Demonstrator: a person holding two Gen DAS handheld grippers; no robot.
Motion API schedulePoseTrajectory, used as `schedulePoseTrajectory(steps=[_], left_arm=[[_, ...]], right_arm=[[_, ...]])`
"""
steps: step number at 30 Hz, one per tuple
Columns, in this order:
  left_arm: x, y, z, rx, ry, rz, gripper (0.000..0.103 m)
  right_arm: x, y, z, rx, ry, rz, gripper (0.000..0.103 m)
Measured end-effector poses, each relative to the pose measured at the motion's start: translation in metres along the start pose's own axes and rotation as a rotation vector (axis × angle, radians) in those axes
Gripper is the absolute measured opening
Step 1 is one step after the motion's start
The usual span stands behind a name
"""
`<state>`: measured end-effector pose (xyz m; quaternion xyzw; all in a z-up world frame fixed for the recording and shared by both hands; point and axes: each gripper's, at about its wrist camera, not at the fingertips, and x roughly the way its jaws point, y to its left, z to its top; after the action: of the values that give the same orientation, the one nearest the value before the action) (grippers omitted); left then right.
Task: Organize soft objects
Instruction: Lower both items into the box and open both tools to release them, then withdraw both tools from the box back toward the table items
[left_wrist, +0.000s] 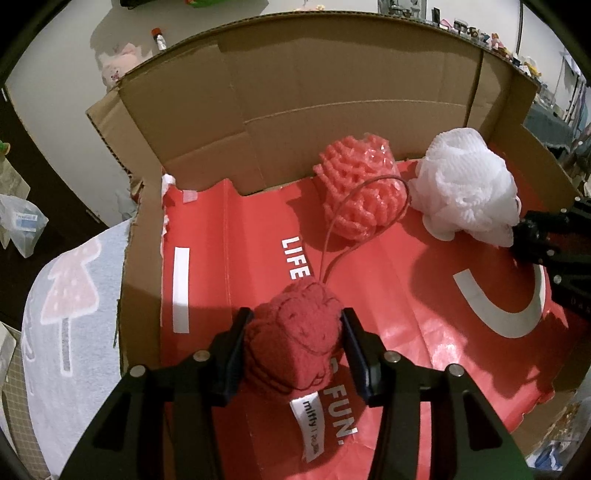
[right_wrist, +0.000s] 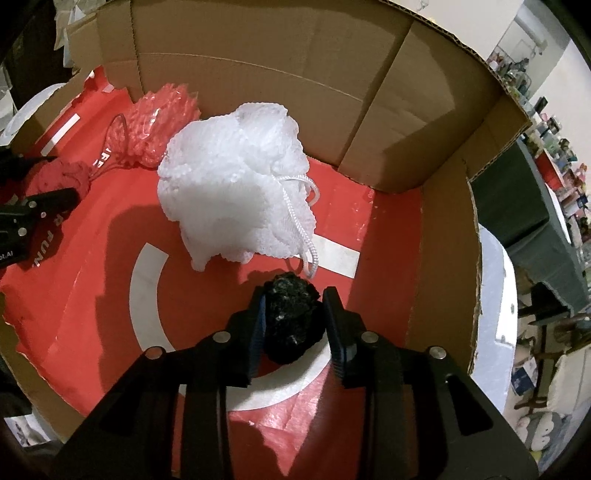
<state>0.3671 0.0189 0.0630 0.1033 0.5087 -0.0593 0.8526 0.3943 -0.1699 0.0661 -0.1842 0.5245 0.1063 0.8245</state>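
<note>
Inside the open cardboard box (left_wrist: 303, 92) lined with red printed plastic, the left gripper (left_wrist: 293, 345) clasps a dark red knitted plush (left_wrist: 295, 347) and the right gripper (right_wrist: 293, 325) brackets a black mesh scrubber (right_wrist: 291, 314), apparently for setting down beside the pink (left_wrist: 356, 188) and white mesh puffs (right_wrist: 236, 188).

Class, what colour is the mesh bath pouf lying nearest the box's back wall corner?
White; the bath pouf shows best in the right wrist view.

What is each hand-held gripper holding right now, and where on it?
Left hand-held gripper: red plush toy, gripped across its sides. Right hand-held gripper: black fuzzy ball sits between its fingers; a firm grip cannot be told.
</note>
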Motion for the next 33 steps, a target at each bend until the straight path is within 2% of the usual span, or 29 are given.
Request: schedulePoseTrajectory(steps=[2,3,7,9,11,13,18,21,25,29,33], left_arm=[[0.001,0.0,0.001,0.003,-0.001,0.0,0.051],[0.001,0.0,0.0,0.004,-0.002,0.0,0.052],[-0.007,0.0,-0.003,-0.003,-0.032,-0.019,0.058],[-0.013,0.0,-0.003,-0.007,-0.051,-0.04,0.063],[-0.021,-0.001,-0.005,-0.007,-0.072,-0.031,0.074],[-0.032,0.0,-0.009,-0.009,-0.098,-0.035,0.074],[-0.067,0.002,-0.019,-0.055,-0.16,-0.077,0.079],[-0.092,0.006,-0.031,-0.078,-0.215,-0.097,0.084],[-0.131,0.01,-0.052,-0.112,-0.317,-0.131,0.096],[-0.169,0.003,-0.076,-0.113,-0.433,-0.125,0.102],[-0.205,-0.006,-0.106,-0.114,-0.553,-0.133,0.103]], right_arm=[[0.0,0.002,-0.001,-0.002,-0.007,0.002,0.053],[-0.003,0.004,-0.001,-0.014,-0.015,0.016,0.053],[-0.011,0.015,-0.003,-0.051,-0.045,-0.032,0.062],[-0.016,0.016,-0.004,-0.045,-0.06,-0.031,0.062],[-0.022,0.017,-0.005,-0.037,-0.076,-0.03,0.065],[-0.032,0.018,-0.006,-0.031,-0.092,-0.032,0.07],[-0.065,0.017,-0.011,-0.008,-0.155,-0.012,0.071],[-0.089,0.013,-0.015,0.013,-0.202,0.007,0.075],[-0.127,0.01,-0.033,0.042,-0.276,0.032,0.077],[-0.162,0.008,-0.06,0.086,-0.358,0.077,0.08],[-0.199,0.014,-0.096,0.111,-0.462,0.121,0.085]])
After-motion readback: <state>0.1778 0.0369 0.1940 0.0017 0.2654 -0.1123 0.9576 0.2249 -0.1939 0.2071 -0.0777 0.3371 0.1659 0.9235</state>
